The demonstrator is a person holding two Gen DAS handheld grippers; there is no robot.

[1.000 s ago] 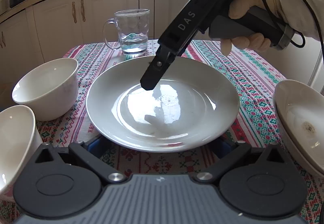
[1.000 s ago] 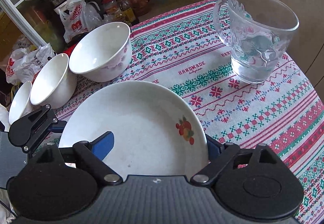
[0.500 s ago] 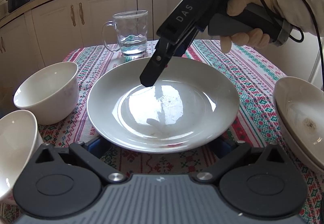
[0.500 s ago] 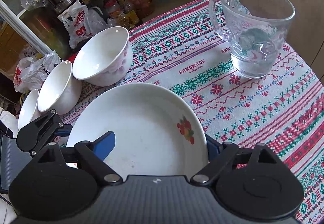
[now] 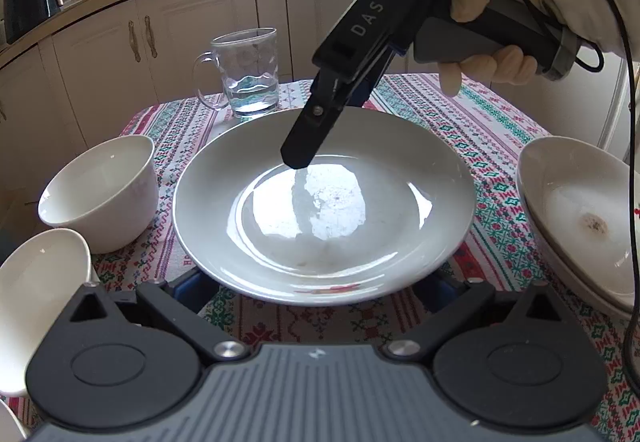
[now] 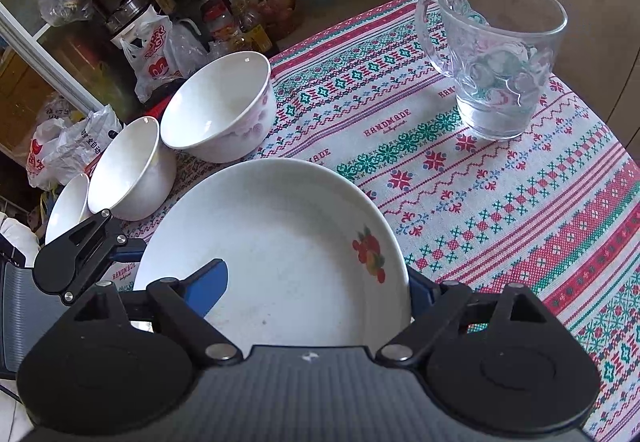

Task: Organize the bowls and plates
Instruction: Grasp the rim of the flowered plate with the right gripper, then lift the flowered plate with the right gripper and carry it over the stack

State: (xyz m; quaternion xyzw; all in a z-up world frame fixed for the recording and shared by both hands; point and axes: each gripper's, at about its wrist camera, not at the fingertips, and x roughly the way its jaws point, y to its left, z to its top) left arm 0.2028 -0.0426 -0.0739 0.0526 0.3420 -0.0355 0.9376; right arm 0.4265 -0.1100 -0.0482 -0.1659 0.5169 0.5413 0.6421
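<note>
Plate (image 5: 324,202): white, on the patterned cloth (image 5: 500,130) mid-table. The left wrist view shows it whole and glossy; the right wrist view (image 6: 280,250) alone shows a red fruit print (image 6: 370,254) on its inner wall.
Left gripper (image 5: 320,292): its blue fingers sit at the plate's near rim, mostly hidden beneath it and set wide apart. In the right wrist view it shows only as a black linkage (image 6: 76,258) at the left edge.
Right gripper (image 6: 316,284): spread across the plate, the left finger (image 6: 208,282) over the inside, the right one beyond the outer rim; nothing pinched. From the left wrist view it slants down over the plate (image 5: 304,150), and whether it touches cannot be told.
Hand (image 5: 488,38): gloved, on the right handle; left wrist view only.
Bowls: three in a row left of the plate in the right wrist view (image 6: 220,110); the left wrist view shows two fully.
Dish (image 5: 580,214): deep, stained, right of the plate; left wrist view only.
Mug (image 6: 496,54): glass, upright, beyond the plate.
</note>
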